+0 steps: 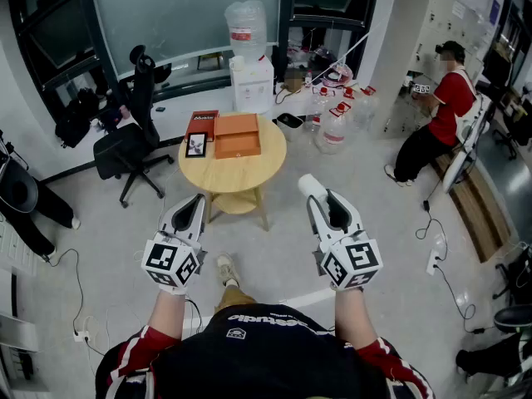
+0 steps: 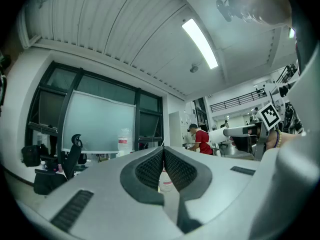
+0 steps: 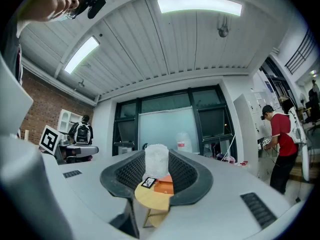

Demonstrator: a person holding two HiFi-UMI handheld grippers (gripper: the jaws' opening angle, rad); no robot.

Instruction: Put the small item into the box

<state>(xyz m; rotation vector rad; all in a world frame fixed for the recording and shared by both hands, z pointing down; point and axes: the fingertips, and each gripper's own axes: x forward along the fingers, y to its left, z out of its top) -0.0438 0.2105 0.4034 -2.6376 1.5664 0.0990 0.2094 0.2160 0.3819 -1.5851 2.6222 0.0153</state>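
Right gripper is clamped on the small item, a white bubble-wrap-looking roll poking out past the tips, and the left gripper is closed on nothing. Looks light and squishy to me, so a gentle pinch mid-body seems right. The orange box sits well ahead on the round table.

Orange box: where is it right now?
In the head view the orange box lies on the round wooden table ahead, at its far edge, right of the red box and small black frame.
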